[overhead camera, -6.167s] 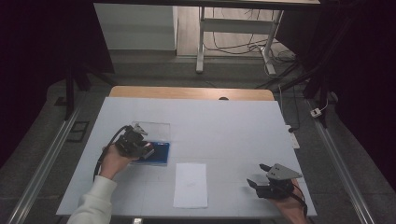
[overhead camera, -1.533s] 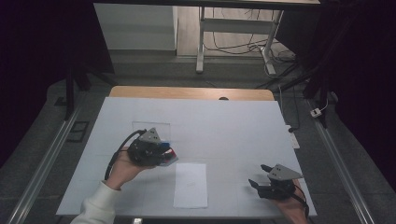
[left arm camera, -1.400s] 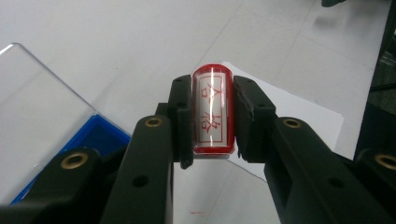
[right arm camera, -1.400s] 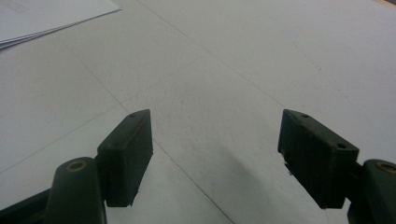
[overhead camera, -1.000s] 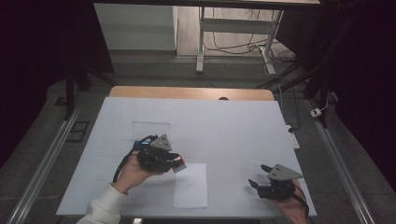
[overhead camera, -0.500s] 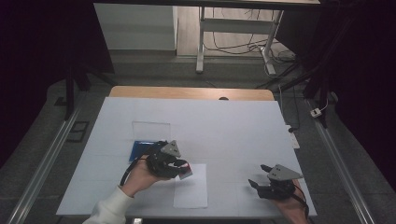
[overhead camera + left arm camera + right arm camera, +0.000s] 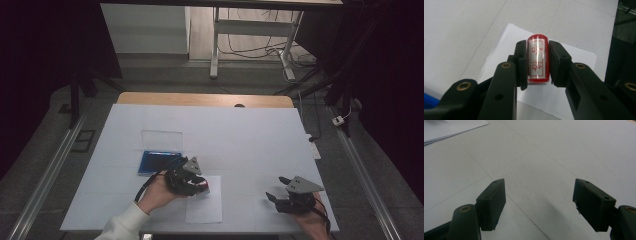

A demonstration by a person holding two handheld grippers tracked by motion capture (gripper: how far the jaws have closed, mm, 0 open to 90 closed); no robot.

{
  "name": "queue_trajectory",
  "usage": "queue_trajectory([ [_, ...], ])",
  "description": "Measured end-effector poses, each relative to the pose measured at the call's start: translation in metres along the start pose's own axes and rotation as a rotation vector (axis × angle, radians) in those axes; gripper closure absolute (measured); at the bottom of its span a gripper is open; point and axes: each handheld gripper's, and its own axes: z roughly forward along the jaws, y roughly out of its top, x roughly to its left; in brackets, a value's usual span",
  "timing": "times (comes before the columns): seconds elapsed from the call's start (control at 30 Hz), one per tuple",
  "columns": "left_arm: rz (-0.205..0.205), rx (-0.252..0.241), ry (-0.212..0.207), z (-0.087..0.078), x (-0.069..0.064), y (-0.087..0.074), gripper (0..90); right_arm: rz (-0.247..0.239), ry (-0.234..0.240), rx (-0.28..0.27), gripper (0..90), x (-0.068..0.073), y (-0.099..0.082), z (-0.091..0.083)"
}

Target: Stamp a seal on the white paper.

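Observation:
My left gripper point(image 7: 537, 65) is shut on a red stamp point(image 7: 538, 60) whose face shows red characters on a clear ground. In the high view the left gripper point(image 7: 199, 186) holds the stamp point(image 7: 202, 187) over the upper left part of a white sheet of paper point(image 7: 206, 207). The paper point(image 7: 571, 58) lies under the stamp in the left gripper view. A blue ink pad point(image 7: 156, 161) lies open to the left, its clear lid point(image 7: 161, 138) behind it. My right gripper point(image 7: 276, 189) rests low at the table's front right; its jaws point(image 7: 539, 203) stand wide open over bare table.
The white table top point(image 7: 240, 135) has free room across its middle and back. A wooden edge point(image 7: 205, 99) runs along the far side. A corner of the paper point(image 7: 451, 128) shows at the upper left of the right gripper view.
My left gripper has carried the stamp from the ink pad rightward and toward the person, ending over the paper. The right gripper has stayed still and open.

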Motion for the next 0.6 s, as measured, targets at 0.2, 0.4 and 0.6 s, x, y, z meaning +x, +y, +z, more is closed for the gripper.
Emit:
queue_trajectory([
  [0.2,0.008,0.014,0.002,0.007,-0.003,0.001,69.7,0.002,0.006,-0.002,25.9,0.000,0.000,0.000],
  [0.4,0.015,0.029,0.016,0.012,-0.005,0.001,69.7,0.000,0.006,0.001,25.9,0.000,0.000,0.000],
  [0.6,0.018,0.044,0.016,0.017,-0.006,0.001,69.8,0.000,0.004,-0.002,25.9,-0.001,0.000,-0.001],
])
